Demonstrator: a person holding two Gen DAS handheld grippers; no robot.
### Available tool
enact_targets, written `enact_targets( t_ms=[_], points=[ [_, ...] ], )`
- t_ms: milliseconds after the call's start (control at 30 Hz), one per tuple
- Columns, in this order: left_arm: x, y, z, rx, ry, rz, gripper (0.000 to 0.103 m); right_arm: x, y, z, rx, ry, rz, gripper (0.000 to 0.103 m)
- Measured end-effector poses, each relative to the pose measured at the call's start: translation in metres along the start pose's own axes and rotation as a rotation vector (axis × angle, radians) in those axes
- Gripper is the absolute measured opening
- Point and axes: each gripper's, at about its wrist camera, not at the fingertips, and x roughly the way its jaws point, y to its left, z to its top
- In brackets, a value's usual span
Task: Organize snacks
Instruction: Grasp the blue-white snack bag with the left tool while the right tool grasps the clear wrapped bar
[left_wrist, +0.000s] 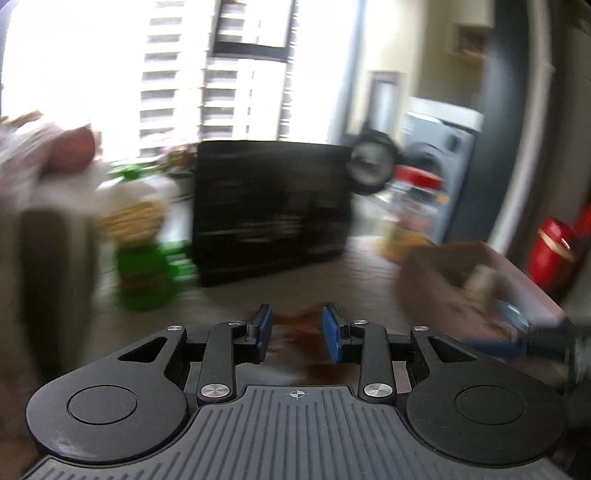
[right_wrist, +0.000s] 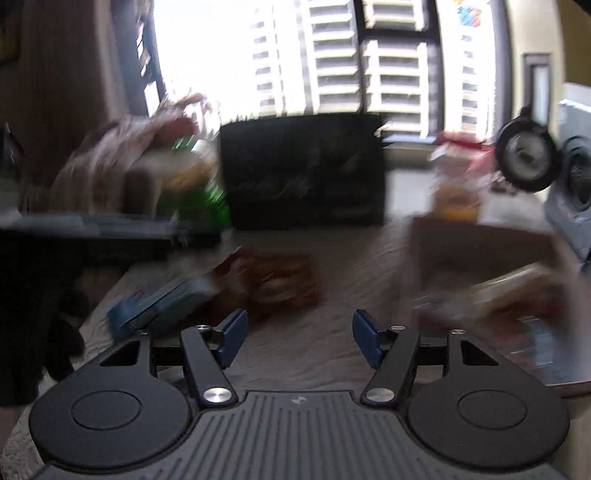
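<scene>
Nearest the lens in the left wrist view, the left gripper (left_wrist: 297, 334) fills the bottom of the frame, its blue pads standing a little apart; something reddish-brown lies blurred between or under them, but whether they pinch it I cannot tell. At the left of that frame a green packet (left_wrist: 142, 266) stands upright, a black box (left_wrist: 271, 212) rises at centre, a red-lidded jar (left_wrist: 415, 206) sits right of it, and a cardboard box (left_wrist: 476, 291) at lower right already holds wrappers (probably the collecting spot, placed within easy reach).

From the right wrist view, the right gripper (right_wrist: 299, 339) has its pads spread wide over bare table (right_wrist: 354, 266), holding nothing. Left of it lies a blue packet (right_wrist: 162, 306), with a red-brown snack bag (right_wrist: 273, 282) just above centre, both loose on the table. That bag looks like the next thing to fetch, and the spread pads suit such a reach.
</scene>
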Motion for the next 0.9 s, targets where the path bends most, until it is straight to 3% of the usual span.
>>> enact_targets(
  t_ms=[133,200,267,367,667,800,900],
  points=[
    [0.012,0.059,0.001,-0.167,-0.006,0.043,0.034,0.040,0.034,-0.019,-0.038,0.094,-0.020,0.063],
    [0.022,0.077,-0.003,-0.234,0.013,0.025,0.034,0.040,0.036,-0.026,0.003,0.033,-0.021,0.069],
    [0.030,0.086,-0.009,-0.267,0.037,0.009,0.034,0.039,0.030,-0.030,0.038,0.034,-0.004,0.072],
    [0.039,0.090,-0.015,-0.263,0.059,0.001,0.034,0.035,0.023,-0.030,0.048,0.045,0.044,0.072],
    [0.044,0.068,-0.038,-0.178,0.143,-0.140,0.037,0.031,0.020,-0.033,0.027,0.080,0.120,0.071],
    [0.021,0.061,-0.052,-0.163,0.179,-0.204,0.037,0.018,0.028,-0.038,-0.019,0.088,0.131,0.070],
    [-0.005,0.060,-0.065,-0.127,0.188,-0.167,0.040,0.010,0.039,-0.040,-0.059,0.088,0.137,0.070]
  ],
)
